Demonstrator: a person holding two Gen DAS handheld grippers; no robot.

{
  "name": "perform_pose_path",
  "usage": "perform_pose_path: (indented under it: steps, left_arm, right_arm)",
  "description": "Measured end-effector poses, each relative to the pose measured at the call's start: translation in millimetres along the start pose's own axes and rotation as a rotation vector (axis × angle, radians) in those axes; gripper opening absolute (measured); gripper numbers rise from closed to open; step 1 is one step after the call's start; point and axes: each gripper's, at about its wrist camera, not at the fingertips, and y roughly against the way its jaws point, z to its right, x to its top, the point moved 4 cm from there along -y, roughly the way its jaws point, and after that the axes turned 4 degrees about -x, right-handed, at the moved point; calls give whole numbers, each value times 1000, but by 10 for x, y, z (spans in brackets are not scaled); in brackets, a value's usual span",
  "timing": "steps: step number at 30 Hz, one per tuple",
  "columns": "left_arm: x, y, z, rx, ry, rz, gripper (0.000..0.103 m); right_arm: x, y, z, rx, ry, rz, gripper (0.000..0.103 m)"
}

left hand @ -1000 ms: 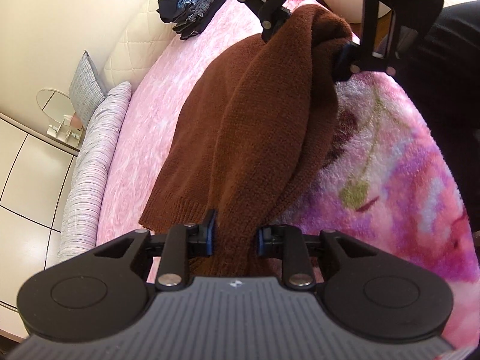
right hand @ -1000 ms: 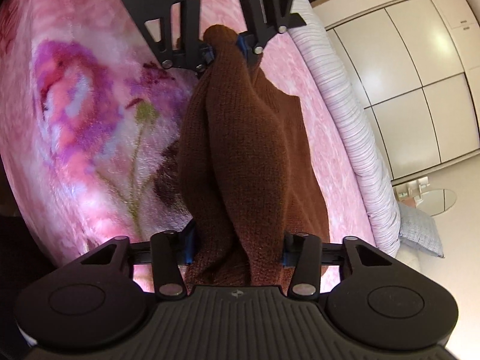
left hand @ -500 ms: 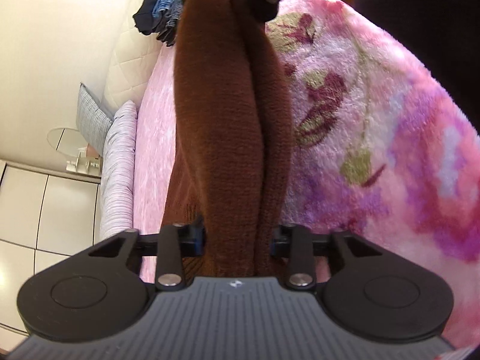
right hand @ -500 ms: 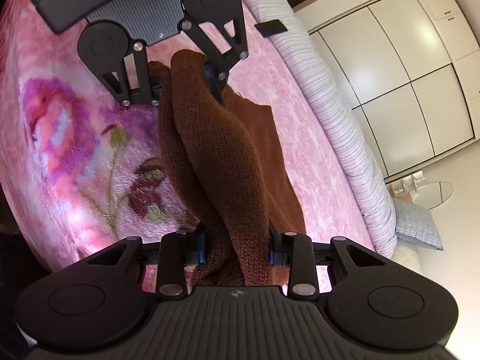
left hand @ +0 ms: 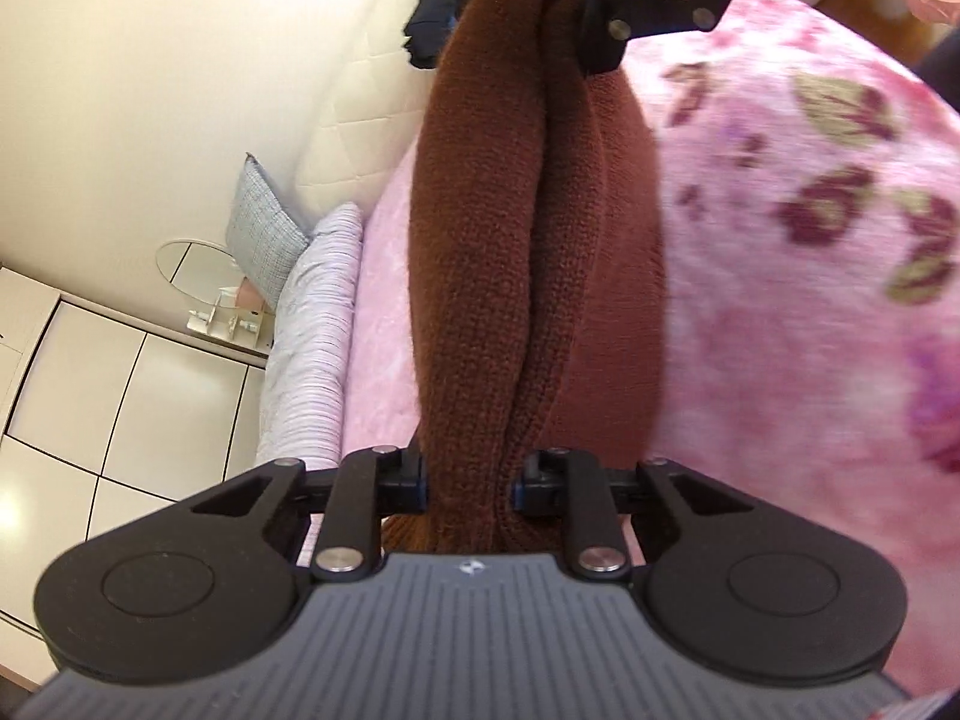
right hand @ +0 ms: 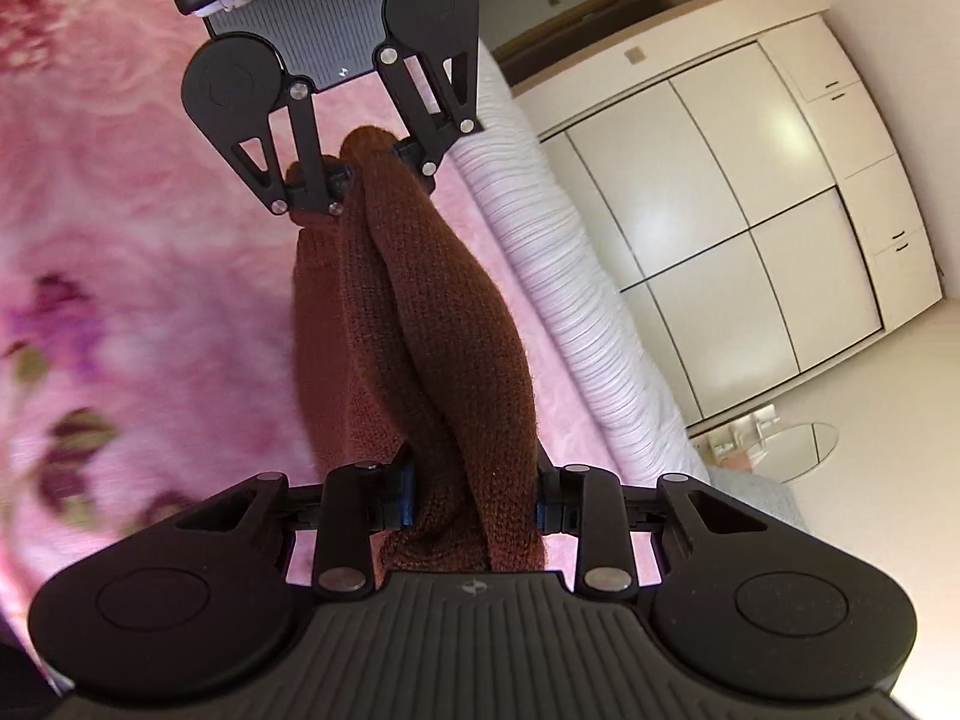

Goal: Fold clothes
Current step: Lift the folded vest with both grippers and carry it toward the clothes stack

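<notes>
Both grippers clamped on sweater (left hand: 534, 252), one per end: left gripper (left hand: 469, 483), right gripper (right hand: 474, 495). Long axis runs 6-to-12 between them, above bed (left hand: 810, 252).

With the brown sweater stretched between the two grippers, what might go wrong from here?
1. The brown knit sweater is bunched into thick rolls in the left gripper and right gripper; a layer may slip out.
2. It hangs twisted over the pink floral blanket, so it may land creased.
</notes>
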Motion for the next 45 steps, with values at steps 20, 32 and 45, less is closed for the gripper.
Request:
perform_pose_path:
  steps: [20,32,45]
  left_arm:
    - [1907,576,-1676,-316,22,-70,19]
    - [2934,-149,-2330,-336,-106,192,19]
    - [4165,-1295,-2712,-354,-213,395,19]
  right_arm:
    - [-332,902,2290,276,-176,-148,29]
    - [-1095,1127,3335,90,-260,-360,29]
    - [-2302,1099,4250,-54,-361,-565,30]
